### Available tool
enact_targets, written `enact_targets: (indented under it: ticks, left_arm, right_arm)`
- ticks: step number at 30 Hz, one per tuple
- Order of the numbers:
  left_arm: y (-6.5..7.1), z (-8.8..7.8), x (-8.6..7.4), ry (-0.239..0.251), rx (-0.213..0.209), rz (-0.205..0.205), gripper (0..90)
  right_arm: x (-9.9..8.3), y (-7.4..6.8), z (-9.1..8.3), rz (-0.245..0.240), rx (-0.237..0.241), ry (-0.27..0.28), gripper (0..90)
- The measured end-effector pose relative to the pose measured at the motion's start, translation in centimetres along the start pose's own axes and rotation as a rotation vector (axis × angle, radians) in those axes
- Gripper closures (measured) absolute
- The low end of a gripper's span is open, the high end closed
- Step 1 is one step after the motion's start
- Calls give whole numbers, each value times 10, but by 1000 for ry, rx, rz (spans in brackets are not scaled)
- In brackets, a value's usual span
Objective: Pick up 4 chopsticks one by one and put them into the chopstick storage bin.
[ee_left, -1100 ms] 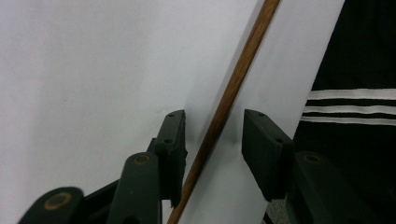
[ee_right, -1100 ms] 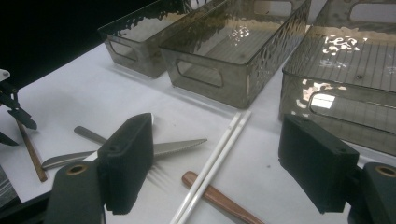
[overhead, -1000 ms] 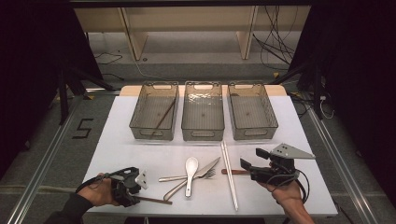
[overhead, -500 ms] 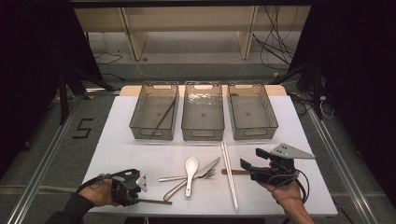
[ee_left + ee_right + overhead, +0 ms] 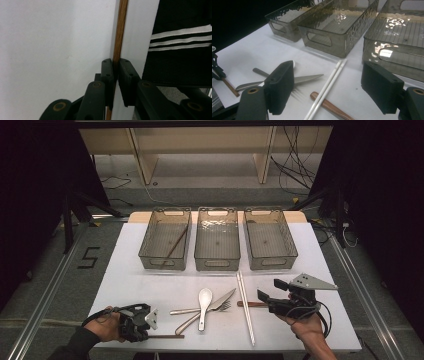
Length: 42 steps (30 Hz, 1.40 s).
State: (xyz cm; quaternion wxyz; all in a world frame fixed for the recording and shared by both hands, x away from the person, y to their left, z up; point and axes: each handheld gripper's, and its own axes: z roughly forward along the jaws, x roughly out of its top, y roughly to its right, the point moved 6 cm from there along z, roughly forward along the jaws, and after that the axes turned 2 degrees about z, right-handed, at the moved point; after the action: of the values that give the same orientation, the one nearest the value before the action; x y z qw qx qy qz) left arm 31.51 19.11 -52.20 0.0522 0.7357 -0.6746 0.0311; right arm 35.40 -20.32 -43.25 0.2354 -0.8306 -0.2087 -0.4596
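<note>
**Q:** So what did you think could've gone wrong at that point?

**Me:** Mostly the grip. My left hand-held gripper [image 5: 150, 319] had just been closing, and its jaws were pinched on the brown chopstick [image 5: 119, 32] with the pads [image 5: 108, 72] pressing both sides. But it lay right along the near edge of the table [image 5: 125, 285], and I'd caught it close to one end, so most of the length stuck out past the jaws. I reckoned lifting it could let the long end swing or slip round in the pads, or drag and roll off the edge.

**Q:** And the other one?

**Me:** The right hand-held gripper [image 5: 269, 294] was wide open, holding nothing, hovering near the white chopsticks [image 5: 325, 87] and a brown handle [image 5: 329, 105]. The spoon [image 5: 204, 301], knife [image 5: 305, 79] and fork [image 5: 192, 317] were piled together, so a sloppy reach could've knocked those.

**Q:** What'd the chopstick look like?

**Me:** Thin, straight, reddish-brown wood, smooth. Its mate seemed to sit already in the left bin [image 5: 145, 255], leaning diagonally.
</note>
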Motion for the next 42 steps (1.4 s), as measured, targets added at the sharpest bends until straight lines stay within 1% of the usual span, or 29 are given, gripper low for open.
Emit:
enact_targets:
  ticks: [5, 7, 8, 10, 15, 18, 22, 26, 27, 28, 29, 31, 33, 35, 36, 37, 38, 39, 41, 42]
  left_arm:
    - [3, 0, 1, -5, -19, 26, 837]
    - [3, 0, 1, 5, -21, 17, 838]
    - [3, 0, 1, -1, -22, 27, 839]
    - [4, -1, 2, 4, -27, 32, 840]
    - [5, -3, 4, 19, -34, 32, 842]
    - [5, -6, 5, 29, -19, 33, 842]
    - [4, -14, 10, 75, 3, 18, 843]
    - [0, -20, 13, 122, 37, 6, 842]
    - [-1, -23, 14, 143, 43, -9, 842]
    - [-2, -25, 14, 161, 50, -11, 842]
    - [-4, -27, 15, 183, 65, -24, 842]
    - [-7, -32, 16, 210, 83, -36, 842]
    - [-8, -35, 20, 258, 93, -77, 842]
    - [-10, -38, 22, 283, 108, -90, 842]
    - [-12, -40, 23, 302, 122, -112, 842]
    - [-14, -42, 24, 320, 127, -135, 842]
    - [-17, -44, 24, 327, 148, -140, 842]
    - [-21, -46, 24, 352, 160, -174, 842]
    - [-28, -51, 24, 395, 179, -221, 842]
    - [-32, -53, 24, 417, 187, -256, 842]
  right_arm:
    - [0, 0, 0, -2, 2, 1, 276]
    - [0, 0, 0, -2, 2, 0, 276]
    - [0, 0, 0, -2, 3, 0, 276]
    - [0, 0, 0, -3, 2, 0, 276]
    - [0, 0, 0, -3, 2, 0, 276]
    - [0, 0, 0, -3, 3, 0, 276]
    - [0, 0, 0, -1, 3, 0, 276]
    - [0, 0, 0, 0, 2, 1, 276]
    - [0, 0, 0, 0, 2, 0, 276]
    - [0, 0, 0, 1, 2, 1, 276]
    - [0, 0, 0, 0, 2, 2, 276]
    - [0, 0, 0, 1, 2, 1, 276]
    - [0, 0, 0, 0, 3, 0, 276]
    - [0, 0, 0, 0, 2, 1, 276]
    - [0, 0, 0, 1, 2, 1, 276]
    - [0, 0, 0, 2, 2, 0, 276]
    - [0, 0, 1, 2, 2, -1, 276]
    - [0, 0, 1, 2, 1, -2, 276]
    - [-1, 1, 1, 3, 2, -2, 276]
    - [-1, 1, 1, 2, 2, -3, 276]
